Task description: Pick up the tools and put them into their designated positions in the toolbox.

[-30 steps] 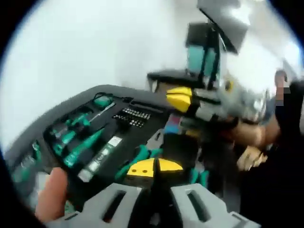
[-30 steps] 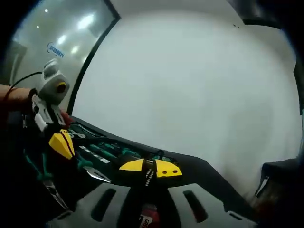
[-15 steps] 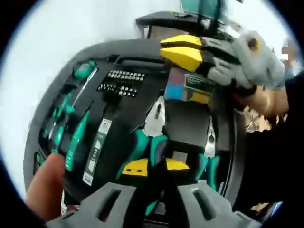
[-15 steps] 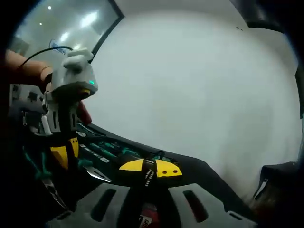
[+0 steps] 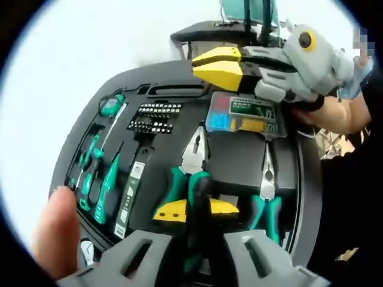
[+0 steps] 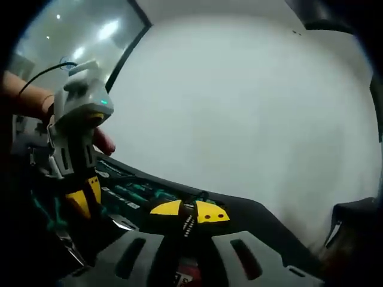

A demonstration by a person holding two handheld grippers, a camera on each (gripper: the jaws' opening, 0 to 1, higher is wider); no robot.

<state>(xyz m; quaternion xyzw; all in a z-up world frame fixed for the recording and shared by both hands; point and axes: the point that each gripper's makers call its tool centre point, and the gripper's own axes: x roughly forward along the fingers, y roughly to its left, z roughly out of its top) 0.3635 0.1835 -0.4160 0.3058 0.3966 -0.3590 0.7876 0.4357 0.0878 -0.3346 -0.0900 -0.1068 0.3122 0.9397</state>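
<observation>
Toolbox nearly full, left gripper over the pliers

The toolbox (image 5: pixel 179 113) lies open on the white surface (image 5: pixel 72 54), now seen more squarely than a second ago as the left gripper (image 5: pixel 195 210) has swung over it. Its jaws sit narrow around the green handles of the big pliers (image 5: pixel 190 164), bedded mid-tray, probably being seated. The right gripper (image 5: pixel 218 66), jaws nearly together, holding nothing visible, hovers at the far edge. Long-nose pliers (image 5: pixel 267 185) and screwdrivers (image 5: pixel 99 179) lie slotted.

left claw (image 5: pixel 195 210) has moved over the toolbox (image 5: pixel 239 152).
</observation>
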